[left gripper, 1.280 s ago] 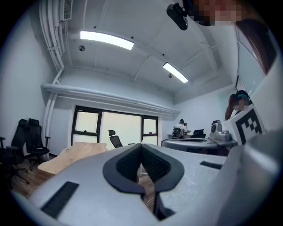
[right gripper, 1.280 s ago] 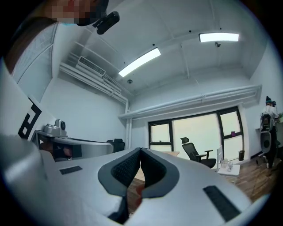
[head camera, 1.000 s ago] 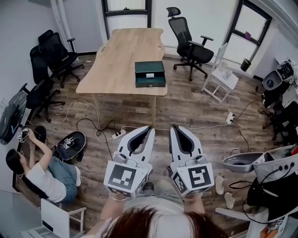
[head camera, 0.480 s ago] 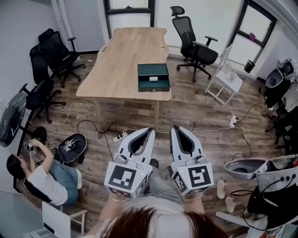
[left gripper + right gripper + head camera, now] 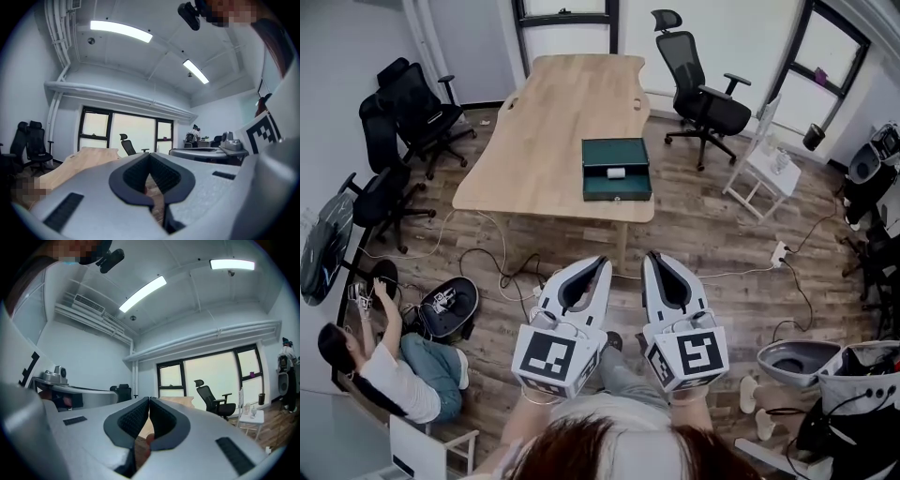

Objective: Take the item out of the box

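left gripper (image 5: pixel 601 263), right gripper (image 5: pixel 652 258): side by side over floor, well short of table (image 5: pixel 546 112). each claw pressed together, nothing pinched; same in both gripper views.
box (image 5: pixel 617 170): open, dark green, at tabletop's near edge toward right corner.
item (image 5: pixel 616 172): small white shape inside box, too small to identify.
hair (image 5: pixel 609 452) at bottom edge hides arms behind grippers.
left gripper view: table mostly hidden behind own jaws, only strip shows.
bags (image 5: pixel 853 394) cut off at right edge.
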Demonstrator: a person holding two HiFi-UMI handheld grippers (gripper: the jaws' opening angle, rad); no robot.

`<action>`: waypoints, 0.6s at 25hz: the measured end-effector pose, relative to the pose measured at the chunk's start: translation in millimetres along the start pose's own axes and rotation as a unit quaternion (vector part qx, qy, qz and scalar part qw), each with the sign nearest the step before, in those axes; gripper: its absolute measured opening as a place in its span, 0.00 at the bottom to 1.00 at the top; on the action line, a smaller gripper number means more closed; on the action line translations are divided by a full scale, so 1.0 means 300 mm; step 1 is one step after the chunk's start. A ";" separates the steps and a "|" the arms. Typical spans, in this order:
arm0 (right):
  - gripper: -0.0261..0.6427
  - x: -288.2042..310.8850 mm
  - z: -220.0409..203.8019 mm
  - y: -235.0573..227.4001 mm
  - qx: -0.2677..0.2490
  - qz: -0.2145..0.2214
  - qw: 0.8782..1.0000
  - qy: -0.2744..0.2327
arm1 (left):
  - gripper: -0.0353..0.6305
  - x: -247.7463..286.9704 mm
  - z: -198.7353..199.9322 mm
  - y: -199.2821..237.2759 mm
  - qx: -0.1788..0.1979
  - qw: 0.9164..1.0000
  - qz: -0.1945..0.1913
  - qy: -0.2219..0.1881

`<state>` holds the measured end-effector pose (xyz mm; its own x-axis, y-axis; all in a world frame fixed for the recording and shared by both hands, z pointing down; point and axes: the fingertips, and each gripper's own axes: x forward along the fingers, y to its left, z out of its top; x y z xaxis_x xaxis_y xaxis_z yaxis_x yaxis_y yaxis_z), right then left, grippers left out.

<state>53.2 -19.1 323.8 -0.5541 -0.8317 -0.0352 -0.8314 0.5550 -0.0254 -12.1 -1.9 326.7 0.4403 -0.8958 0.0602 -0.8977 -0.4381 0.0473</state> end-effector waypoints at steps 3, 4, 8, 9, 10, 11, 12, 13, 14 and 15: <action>0.08 0.067 0.003 -0.043 0.003 0.001 1.000 0.001 | 0.06 0.070 0.031 0.047 0.010 1.000 0.001 -0.011; 0.08 0.089 0.004 -0.056 0.003 0.001 1.000 0.001 | 0.06 0.092 0.037 0.061 0.008 1.000 0.001 -0.013; 0.08 0.179 0.006 -0.106 0.000 0.003 1.000 0.002 | 0.06 0.171 0.047 0.119 0.002 1.000 0.006 -0.014; 0.08 0.201 0.005 -0.120 0.000 0.003 1.000 0.003 | 0.06 0.190 0.047 0.132 0.002 1.000 0.007 -0.013; 0.08 0.223 0.004 -0.135 0.000 0.004 1.000 0.004 | 0.06 0.210 0.046 0.144 0.002 1.000 0.008 -0.011; 0.08 0.245 0.003 -0.149 0.000 0.006 1.000 0.005 | 0.06 0.232 0.045 0.154 0.001 1.000 0.010 -0.009; 0.08 0.267 0.001 -0.161 -0.001 0.009 1.000 0.006 | 0.06 0.254 0.042 0.164 0.000 1.000 0.012 -0.005; 0.08 0.288 -0.001 -0.173 -0.002 0.012 1.000 0.008 | 0.06 0.275 0.039 0.173 -0.003 1.000 0.014 0.001; 0.08 0.308 -0.005 -0.184 -0.004 0.015 1.000 0.010 | 0.06 0.296 0.037 0.181 -0.008 1.000 0.017 0.006; 0.08 0.328 -0.008 -0.195 -0.005 0.018 1.000 0.012 | 0.06 0.317 0.039 0.191 -0.010 1.000 0.019 0.007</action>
<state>47.1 -133.4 324.4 -0.5838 -0.8118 -0.0124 -0.8117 0.5840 -0.0141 -21.8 -113.0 323.6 0.4065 -0.9104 0.0767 -0.9132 -0.4023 0.0644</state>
